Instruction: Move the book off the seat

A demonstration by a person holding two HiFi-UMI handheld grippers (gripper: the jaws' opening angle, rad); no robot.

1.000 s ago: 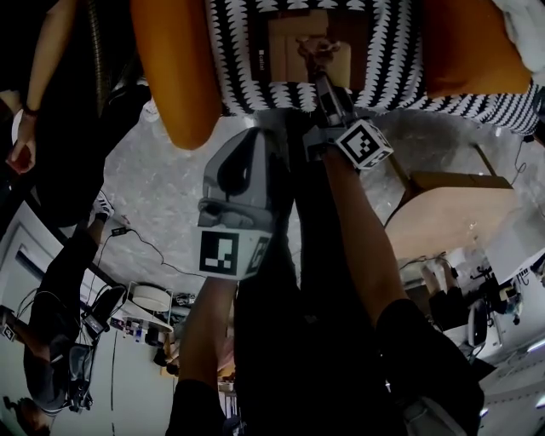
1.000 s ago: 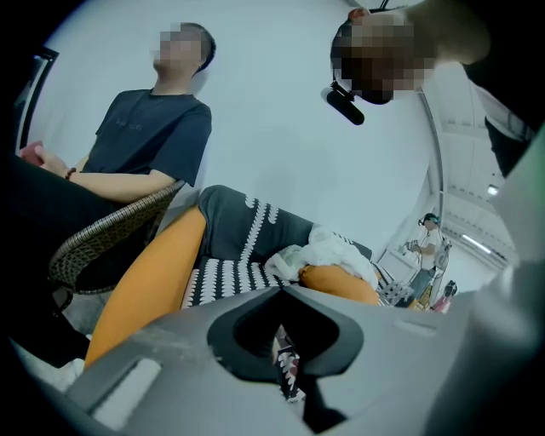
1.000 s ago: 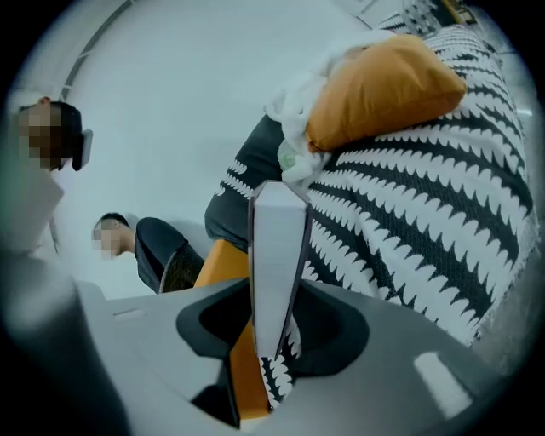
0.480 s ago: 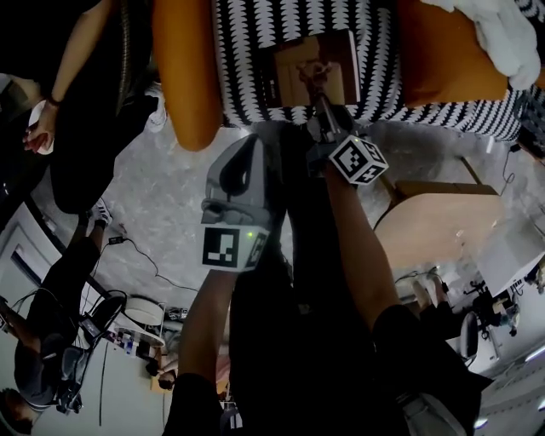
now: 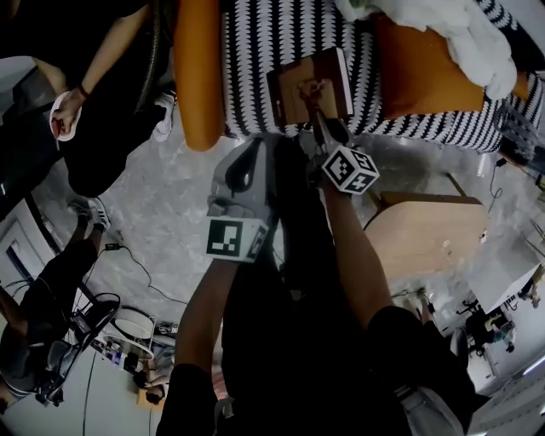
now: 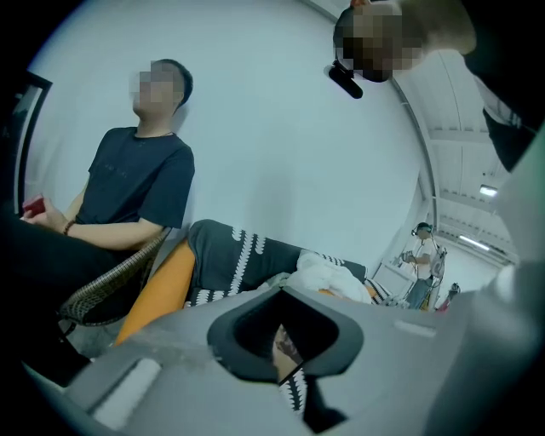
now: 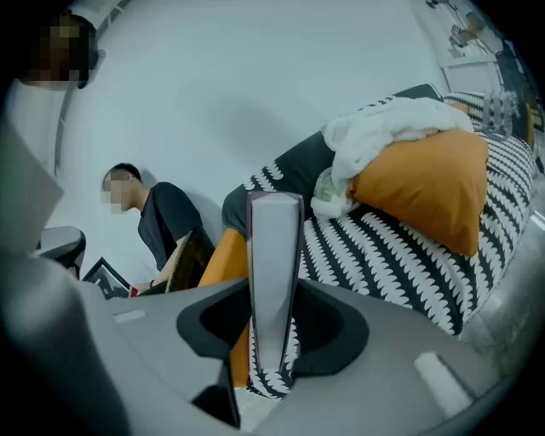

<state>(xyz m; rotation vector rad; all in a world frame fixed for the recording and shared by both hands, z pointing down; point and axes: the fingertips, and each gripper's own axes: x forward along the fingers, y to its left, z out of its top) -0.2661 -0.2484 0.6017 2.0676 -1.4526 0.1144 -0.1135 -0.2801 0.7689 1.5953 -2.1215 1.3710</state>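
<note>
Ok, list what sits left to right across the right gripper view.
person → left orange cushion → book → right orange cushion

Book in right gripper over seat; armrest left, cushion right, towel atop cushion.

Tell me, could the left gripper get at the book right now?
Likely yes. The left gripper hangs just short of the book, with nothing between them, though the right gripper holds its near edge.
</note>
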